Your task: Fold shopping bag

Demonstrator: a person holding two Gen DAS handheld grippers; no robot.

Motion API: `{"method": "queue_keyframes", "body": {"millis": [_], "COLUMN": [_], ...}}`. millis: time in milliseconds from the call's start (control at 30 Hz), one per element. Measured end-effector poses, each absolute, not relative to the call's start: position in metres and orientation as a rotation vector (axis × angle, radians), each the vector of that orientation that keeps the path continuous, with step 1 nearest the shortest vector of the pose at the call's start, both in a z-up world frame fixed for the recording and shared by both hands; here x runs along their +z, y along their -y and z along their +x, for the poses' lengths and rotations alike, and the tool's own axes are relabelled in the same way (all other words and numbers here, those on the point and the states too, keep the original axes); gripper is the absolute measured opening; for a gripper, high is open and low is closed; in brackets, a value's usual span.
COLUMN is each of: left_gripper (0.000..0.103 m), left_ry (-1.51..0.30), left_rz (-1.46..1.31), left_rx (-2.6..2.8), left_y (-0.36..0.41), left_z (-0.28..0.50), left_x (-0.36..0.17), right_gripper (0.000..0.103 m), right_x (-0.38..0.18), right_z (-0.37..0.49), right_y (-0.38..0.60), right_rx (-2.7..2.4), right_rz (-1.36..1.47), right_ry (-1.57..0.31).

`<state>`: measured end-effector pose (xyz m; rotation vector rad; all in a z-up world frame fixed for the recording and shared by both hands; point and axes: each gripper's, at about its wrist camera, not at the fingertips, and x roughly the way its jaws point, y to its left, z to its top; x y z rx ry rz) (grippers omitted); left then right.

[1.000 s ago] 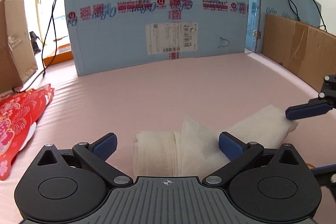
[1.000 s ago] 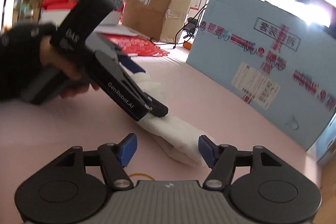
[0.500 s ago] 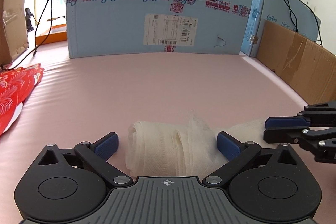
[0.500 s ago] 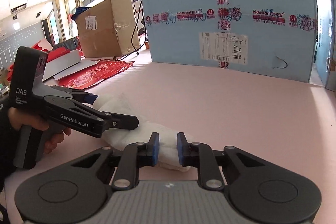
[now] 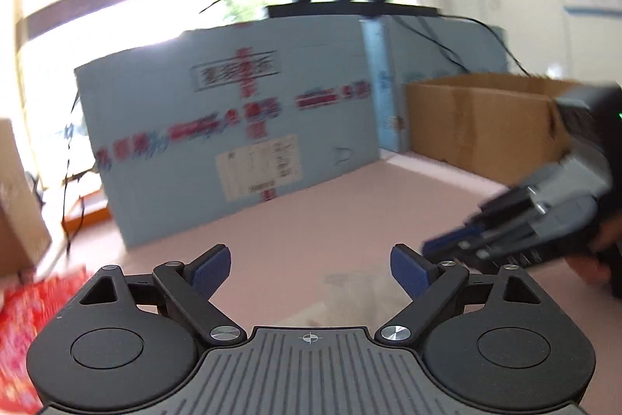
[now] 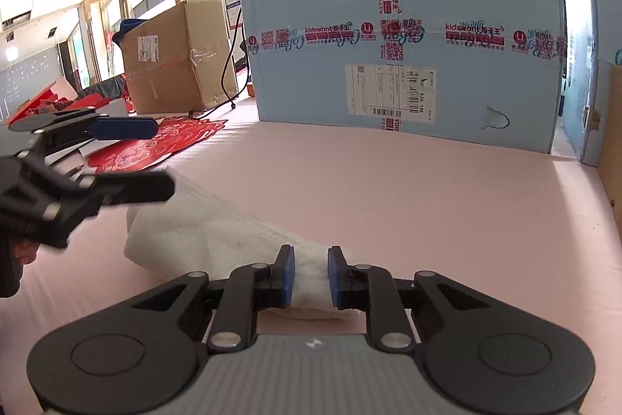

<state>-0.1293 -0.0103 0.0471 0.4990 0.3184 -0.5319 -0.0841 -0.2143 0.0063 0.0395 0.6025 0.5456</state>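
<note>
Right wrist view is showing the shopping bag [image 6: 202,232] lying as a white, rolled and crumpled bundle on the pink table [image 6: 408,205], running from the lower middle of the picture up and leftward. The right gripper [image 6: 309,279] is pinching the near end of that bundle, its blue pads [image 6: 285,277] pressing into the white fabric from both sides with only a narrow gap between them. The left gripper [image 6: 128,158] is hovering above the far end of the bag at the left edge, its jaws standing wide apart with nothing between them and opening a little; whether its lower finger is touching the fabric cannot be told. A hand [image 6: 23,251] is gripping its handle at the picture's edge.

Left wrist view is blurred by motion. The left gripper [image 5: 311,267] is showing its two blue pads [image 5: 212,267] spread wide over the pink table [image 5: 311,212], with only a pale smear of the bag [image 5: 342,294] below them. The right gripper [image 5: 458,247] is reaching in from the right.

Behind the table a large light blue carton [image 6: 396,53] with red tape and a shipping label is standing upright. A brown cardboard box [image 6: 179,57] is sitting to its left, with red patterned paper [image 6: 155,146] lying flat near it.
</note>
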Motion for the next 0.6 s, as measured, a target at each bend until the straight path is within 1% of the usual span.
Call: {"method": "queue_keyframes", "body": {"millis": [100, 133, 167, 200, 233, 300, 333, 433, 500, 600], "left_gripper": [0.091, 0.089, 0.085, 0.073, 0.064, 0.056, 0.053, 0.053, 0.053, 0.058], "left_ry": [-0.343, -0.352, -0.354, -0.353, -0.352, -0.359, -0.352, -0.356, -0.412, -0.467], "left_rz": [0.731, 0.791, 0.826, 0.851, 0.874, 0.847, 0.854, 0.866, 0.865, 0.774], "left_rx": [-0.582, -0.586, -0.582, -0.572, -0.562, -0.570, -0.566, -0.559, -0.550, -0.543], "left_y": [0.032, 0.037, 0.040, 0.040, 0.041, 0.038, 0.038, 0.037, 0.035, 0.022], "left_z": [-0.134, -0.131, -0.129, -0.126, -0.123, -0.119, -0.119, -0.116, -0.109, -0.101], "left_x": [0.032, 0.026, 0.023, 0.022, 0.021, 0.029, 0.030, 0.032, 0.026, 0.019], "right_gripper": [0.019, 0.019, 0.019, 0.019, 0.020, 0.022, 0.022, 0.022, 0.022, 0.023], "right_x": [0.007, 0.007, 0.007, 0.007, 0.008, 0.009, 0.009, 0.010, 0.011, 0.011], "right_z": [-0.083, -0.084, -0.083, -0.083, -0.083, -0.082, -0.082, -0.081, -0.083, -0.089], "right_y": [0.215, 0.215, 0.216, 0.216, 0.217, 0.219, 0.219, 0.217, 0.212, 0.201], "right_rx": [0.545, 0.545, 0.546, 0.547, 0.547, 0.544, 0.544, 0.542, 0.537, 0.526], "right_rz": [0.051, 0.051, 0.054, 0.059, 0.065, 0.075, 0.078, 0.063, 0.028, -0.057], "right_ry": [-0.607, -0.607, -0.608, -0.610, -0.613, -0.615, -0.615, -0.615, -0.610, -0.587]}}
